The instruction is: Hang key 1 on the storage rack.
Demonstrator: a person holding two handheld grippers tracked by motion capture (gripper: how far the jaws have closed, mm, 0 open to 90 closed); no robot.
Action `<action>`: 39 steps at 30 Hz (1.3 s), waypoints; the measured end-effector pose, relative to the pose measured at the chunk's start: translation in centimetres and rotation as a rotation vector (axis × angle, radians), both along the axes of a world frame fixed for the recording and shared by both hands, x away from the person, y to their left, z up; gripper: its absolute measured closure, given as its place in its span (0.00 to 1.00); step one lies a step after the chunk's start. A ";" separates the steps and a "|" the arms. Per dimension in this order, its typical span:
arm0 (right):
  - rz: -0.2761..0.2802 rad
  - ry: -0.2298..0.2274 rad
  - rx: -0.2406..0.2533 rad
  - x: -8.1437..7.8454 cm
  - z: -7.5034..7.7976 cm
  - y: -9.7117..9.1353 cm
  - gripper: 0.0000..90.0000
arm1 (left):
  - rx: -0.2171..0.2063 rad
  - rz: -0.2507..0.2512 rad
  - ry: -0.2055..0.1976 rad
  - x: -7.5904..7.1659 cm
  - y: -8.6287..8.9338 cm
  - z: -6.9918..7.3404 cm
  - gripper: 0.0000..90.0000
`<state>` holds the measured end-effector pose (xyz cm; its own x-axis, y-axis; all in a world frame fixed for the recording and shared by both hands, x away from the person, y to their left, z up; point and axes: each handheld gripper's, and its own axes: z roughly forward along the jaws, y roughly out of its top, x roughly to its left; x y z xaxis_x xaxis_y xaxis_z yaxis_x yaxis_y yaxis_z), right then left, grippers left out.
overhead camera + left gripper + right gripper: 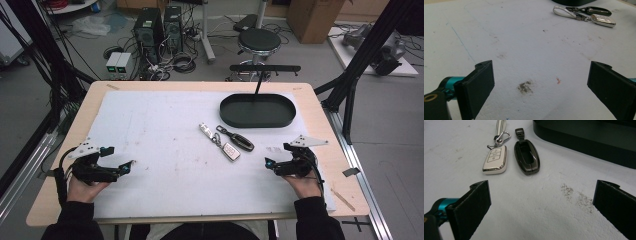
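White key fob (231, 150): lies on the white mat, near the black tray's (257, 111) front edge.
Dark key fob (241, 141): just beside the white one, between it and the tray; possibly touching it.
Right claw (270, 163): jaws wide apart, holding nothing, in front of the tray.
Left claw (129, 166): wide open, empty, well apart from the tray.
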<state>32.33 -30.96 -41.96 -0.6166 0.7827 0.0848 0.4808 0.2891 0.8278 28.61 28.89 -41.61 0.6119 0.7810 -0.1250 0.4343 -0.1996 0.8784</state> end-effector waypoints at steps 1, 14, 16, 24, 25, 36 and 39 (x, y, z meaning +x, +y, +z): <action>0.001 0.003 -0.001 0.0 0.0 0.0 0.01 | -0.001 0.000 0.001 0.0 0.0 0.0 0.09; -0.008 0.021 -0.029 0.0 -0.3 0.4 0.01 | 0.010 -0.012 0.018 0.1 -0.2 -0.1 0.09; -0.005 0.026 -0.041 0.1 -0.4 0.6 0.01 | 0.011 -0.012 0.019 0.1 -0.3 -0.1 0.09; 0.005 0.032 -0.053 0.2 -0.5 0.9 0.01 | 0.017 -0.015 0.025 0.2 -0.5 -0.3 0.09; 0.008 0.036 -0.053 0.3 -0.5 0.9 0.01 | 0.017 -0.017 0.026 0.2 -0.5 -0.3 0.09; 0.033 0.056 -0.028 1.8 0.6 2.1 0.01 | 0.016 -0.017 0.028 0.2 -0.5 -0.3 0.09; 0.043 0.059 -0.042 2.6 1.1 2.7 0.01 | 0.016 -0.019 0.028 0.2 -0.5 -0.3 0.09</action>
<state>34.90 -28.30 -40.84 -0.6443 0.7594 0.0901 0.5152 0.3440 0.7850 28.81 28.39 -41.92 0.6230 0.7713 -0.1298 0.4543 -0.2217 0.8628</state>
